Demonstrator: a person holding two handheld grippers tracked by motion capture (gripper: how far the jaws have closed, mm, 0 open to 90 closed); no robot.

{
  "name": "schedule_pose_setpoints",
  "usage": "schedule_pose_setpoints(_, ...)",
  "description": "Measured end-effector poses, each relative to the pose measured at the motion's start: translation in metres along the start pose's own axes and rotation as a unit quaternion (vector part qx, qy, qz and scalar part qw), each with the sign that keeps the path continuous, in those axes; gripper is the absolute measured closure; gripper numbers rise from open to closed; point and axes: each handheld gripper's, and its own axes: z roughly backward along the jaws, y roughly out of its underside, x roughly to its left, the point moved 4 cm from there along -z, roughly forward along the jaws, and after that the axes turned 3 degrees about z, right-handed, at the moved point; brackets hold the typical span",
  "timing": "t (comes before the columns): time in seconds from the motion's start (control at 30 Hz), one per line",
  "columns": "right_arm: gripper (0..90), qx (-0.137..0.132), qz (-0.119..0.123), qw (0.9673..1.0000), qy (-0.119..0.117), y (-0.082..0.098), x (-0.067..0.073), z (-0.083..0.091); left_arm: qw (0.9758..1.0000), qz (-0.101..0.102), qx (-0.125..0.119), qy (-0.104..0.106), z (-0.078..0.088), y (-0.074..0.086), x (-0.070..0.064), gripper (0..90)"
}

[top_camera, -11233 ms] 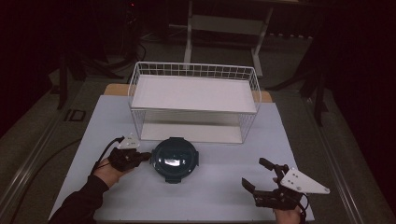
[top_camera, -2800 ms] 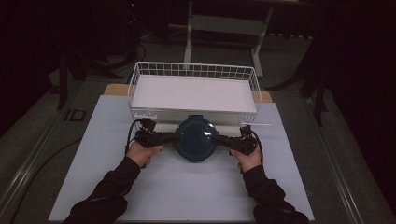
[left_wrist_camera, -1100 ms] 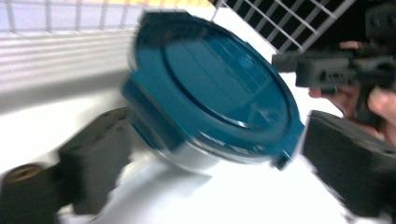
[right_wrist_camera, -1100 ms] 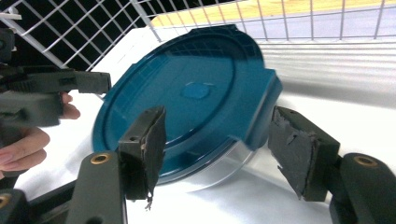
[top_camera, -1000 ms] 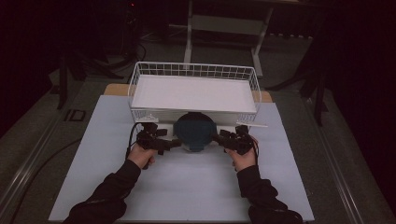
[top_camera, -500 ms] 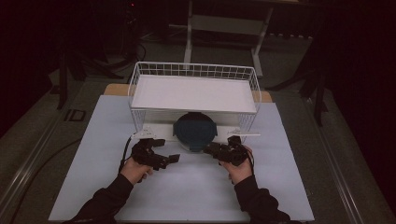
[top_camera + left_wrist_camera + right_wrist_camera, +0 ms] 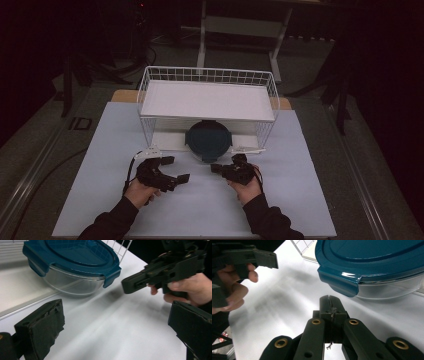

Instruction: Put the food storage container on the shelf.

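A round glass container with a dark blue clip-on lid (image 7: 208,140) sits under the top shelf of a white wire rack (image 7: 207,100), its front jutting out toward me. In the left gripper view the container (image 7: 72,262) lies ahead and to the left. My left gripper (image 7: 176,168) is open, its jaws wide apart (image 7: 115,332) with nothing between them. My right gripper (image 7: 215,168) is shut on nothing, its tip (image 7: 329,306) just short of the lid's clip (image 7: 342,282). Both grippers hover over the white table a little in front of the container.
The rack's white base board (image 7: 17,287) lies under the container. The white tabletop (image 7: 200,210) spreads around both hands. A wooden board edge (image 7: 122,95) shows behind the rack. Each gripper view shows the other gripper: right (image 7: 162,272), left (image 7: 249,257).
The container went from the open table, carried between both grippers, to under the rack's shelf. Both grippers have let go and drawn back toward me; the right one has shut.
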Motion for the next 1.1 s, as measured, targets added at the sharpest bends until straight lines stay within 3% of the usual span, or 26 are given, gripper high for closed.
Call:
schedule_pose_setpoints(0.43, 89.9, -0.002, -0.008, 0.9997, 0.021, -0.008, -0.013, -0.020, 0.9999, -0.012, -0.005, -0.008, 0.000, 0.001, 0.000, 0.8)
schedule_pose_setpoints(0.77, 89.9, -0.010, -0.006, 0.9991, 0.041, -0.026, -0.024, -0.032, 0.9999, -0.013, -0.003, -0.007, -0.001, 0.002, 0.000, 0.8)
schedule_pose_setpoints(1.1, 89.8, -0.024, -0.023, 0.9981, 0.051, -0.039, -0.037, -0.040, 0.9998, -0.017, -0.003, -0.006, -0.001, 0.002, -0.001, 0.8)
